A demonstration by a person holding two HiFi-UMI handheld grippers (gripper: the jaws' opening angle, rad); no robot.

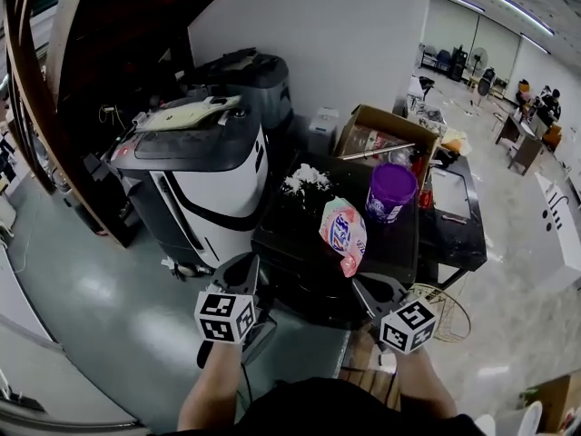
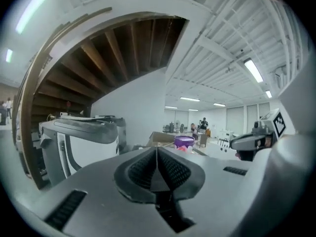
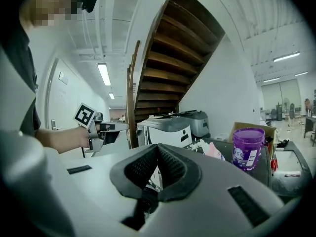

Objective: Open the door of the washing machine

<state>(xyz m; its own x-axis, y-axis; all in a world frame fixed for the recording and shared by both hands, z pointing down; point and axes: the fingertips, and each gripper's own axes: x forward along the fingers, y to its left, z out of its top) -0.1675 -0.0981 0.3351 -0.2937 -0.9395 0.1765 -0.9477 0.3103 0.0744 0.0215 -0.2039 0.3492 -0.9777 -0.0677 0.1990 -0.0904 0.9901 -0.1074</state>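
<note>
The washing machine [image 1: 195,166] is a white and black top-loader left of the table, and its dark grey lid [image 1: 177,139] is down. A flat cream object [image 1: 186,112] lies on the lid. The machine also shows in the left gripper view [image 2: 81,142] and in the right gripper view [image 3: 165,130]. My left gripper [image 1: 243,266] is shut and holds nothing, near the machine's front right corner and apart from it. My right gripper [image 1: 368,289] is also shut and holds nothing, at the table's near edge. In both gripper views the pads meet, left [image 2: 157,149] and right [image 3: 158,147].
A second grey machine [image 1: 250,75] stands behind the first. The black table [image 1: 290,234] carries a purple tub [image 1: 390,192], a pink bag [image 1: 343,232], white stuff [image 1: 306,180] and a cardboard box [image 1: 386,134]. A wooden staircase [image 1: 54,107] rises at the left. A wire basket [image 1: 445,312] sits by the table.
</note>
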